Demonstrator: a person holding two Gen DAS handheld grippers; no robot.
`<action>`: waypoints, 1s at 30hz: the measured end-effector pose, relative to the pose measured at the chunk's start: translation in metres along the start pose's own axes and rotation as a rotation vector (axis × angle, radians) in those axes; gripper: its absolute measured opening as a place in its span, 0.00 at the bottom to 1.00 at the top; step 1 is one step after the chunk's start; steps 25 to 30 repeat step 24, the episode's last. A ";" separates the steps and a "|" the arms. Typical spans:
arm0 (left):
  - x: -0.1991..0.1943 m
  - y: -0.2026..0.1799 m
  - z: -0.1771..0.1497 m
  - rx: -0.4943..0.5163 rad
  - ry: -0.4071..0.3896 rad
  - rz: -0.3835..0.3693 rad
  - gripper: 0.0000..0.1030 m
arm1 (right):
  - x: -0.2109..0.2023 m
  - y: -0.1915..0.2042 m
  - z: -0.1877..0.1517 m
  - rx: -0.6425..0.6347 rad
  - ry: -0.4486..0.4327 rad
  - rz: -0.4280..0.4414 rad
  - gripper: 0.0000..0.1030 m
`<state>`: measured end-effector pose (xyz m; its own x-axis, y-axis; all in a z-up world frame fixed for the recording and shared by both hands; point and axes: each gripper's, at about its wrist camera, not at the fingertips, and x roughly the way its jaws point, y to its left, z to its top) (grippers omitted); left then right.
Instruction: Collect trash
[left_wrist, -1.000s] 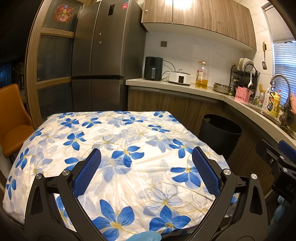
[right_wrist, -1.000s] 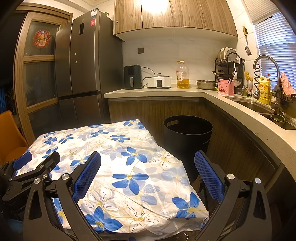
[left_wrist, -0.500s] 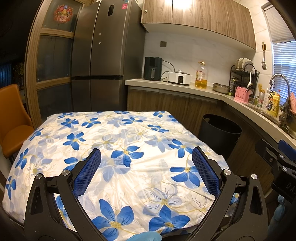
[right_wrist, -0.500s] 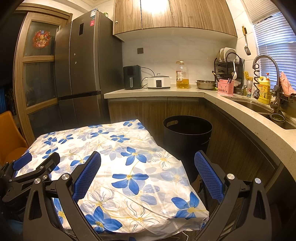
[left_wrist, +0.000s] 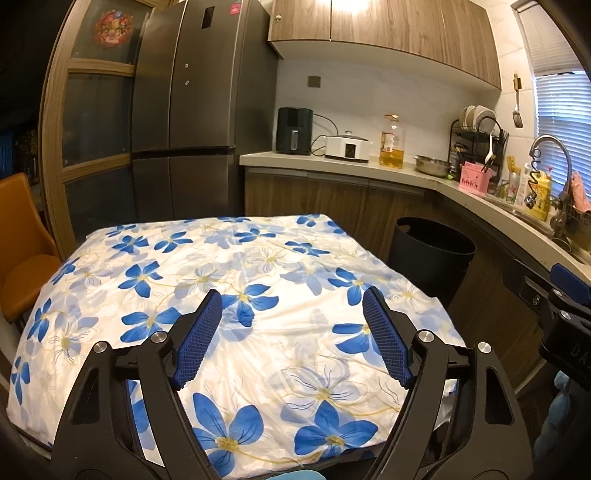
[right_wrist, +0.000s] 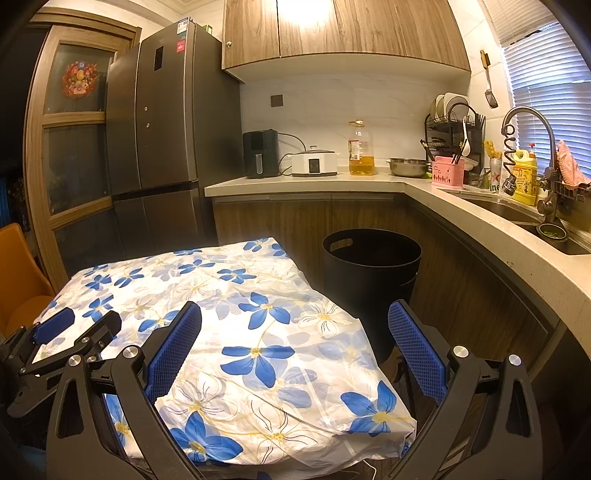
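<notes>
A table under a white cloth with blue flowers (left_wrist: 258, 258) (right_wrist: 229, 295) fills the foreground of both views. No loose trash shows on it. A black round trash bin (left_wrist: 432, 254) (right_wrist: 371, 266) stands on the floor off the table's far right corner, against the cabinets. My left gripper (left_wrist: 291, 293) hovers over the near part of the cloth; its jaws are closing and nothing is between them. My right gripper (right_wrist: 295, 306) is open and empty over the table's right near corner. The left gripper (right_wrist: 79, 328) also shows at the left edge of the right wrist view.
An orange chair (left_wrist: 22, 258) stands left of the table. Behind are a dark refrigerator (left_wrist: 192, 129) and an L-shaped counter (right_wrist: 480, 221) with an air fryer, a cooker, an oil bottle (right_wrist: 360, 155), a dish rack and a sink. A blue-gloved hand (left_wrist: 295, 475) shows at the bottom edge.
The left gripper's jaws have drawn closer together. Both hands and everything else stay where they were.
</notes>
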<state>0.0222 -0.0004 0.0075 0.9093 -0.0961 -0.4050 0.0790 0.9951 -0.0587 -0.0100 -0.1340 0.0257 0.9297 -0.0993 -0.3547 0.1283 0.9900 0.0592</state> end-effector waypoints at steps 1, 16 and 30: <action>0.000 0.000 0.000 0.002 -0.001 0.000 0.74 | 0.000 0.000 0.000 0.000 -0.001 -0.002 0.94; -0.001 0.002 -0.001 0.004 -0.002 0.016 0.79 | -0.003 -0.001 0.001 0.010 -0.007 -0.009 0.94; -0.003 0.007 -0.001 -0.014 -0.007 0.022 0.89 | -0.003 -0.002 0.003 0.020 -0.015 -0.016 0.94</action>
